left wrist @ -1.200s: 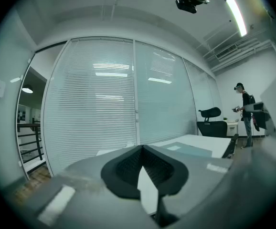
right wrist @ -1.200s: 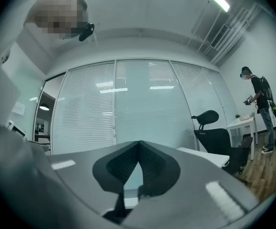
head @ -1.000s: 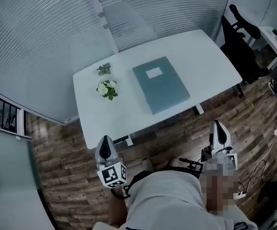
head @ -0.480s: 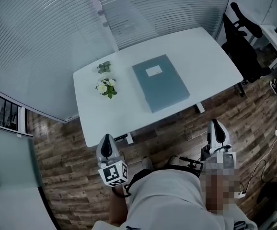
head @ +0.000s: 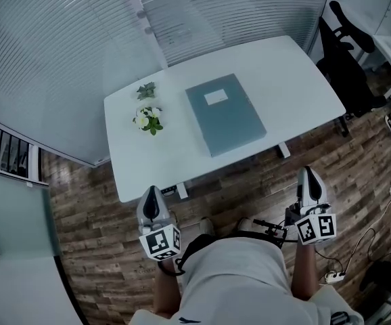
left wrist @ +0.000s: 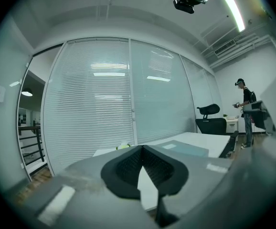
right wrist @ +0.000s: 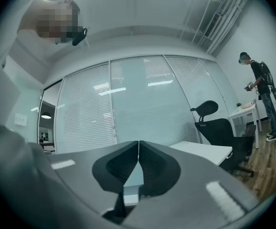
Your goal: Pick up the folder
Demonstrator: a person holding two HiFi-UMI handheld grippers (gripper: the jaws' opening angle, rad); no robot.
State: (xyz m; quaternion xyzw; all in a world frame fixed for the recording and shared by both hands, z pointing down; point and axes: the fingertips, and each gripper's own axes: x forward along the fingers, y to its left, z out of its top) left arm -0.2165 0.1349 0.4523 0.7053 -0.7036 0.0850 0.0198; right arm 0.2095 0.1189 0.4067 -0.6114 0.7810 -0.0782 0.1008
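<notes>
Grey-blue flat folder [head: 224, 114] with a white label, lying near the middle of the white rectangular desk [head: 297, 73], skewed to its edges, nearest corner close to the front edge yet inside it. Broad bare desk surface to the folder's right, up to the rounded right end; on its left a small bunch of white flowers with green leaves [head: 147, 118], apart from the folder and nearer the left edge. Behind the far edge, a glass wall with slatted blinds [head: 60, 59]; past the right end, a black office chair [head: 348, 53]. Left hand-held gripper [head: 153, 192] and right hand-held gripper [head: 308, 173] both short of the desk, over the brown wood-plank floor [head: 87, 249], one either side of the person's body, well apart. Left hand-held gripper [left wrist: 142, 149] pressed together, nothing between the jaws; right hand-held gripper [right wrist: 138, 144] likewise pressed together and empty. Full outline of the folder only from the head view; from the left gripper view, the folder [left wrist: 188, 148] low and nearly edge-on beyond the closed tips. From the right gripper view, just the desk's right end [right wrist: 202, 151] and the chair. Caught only by the two gripper views: a standing person [right wrist: 264, 94] far off to the right.
</notes>
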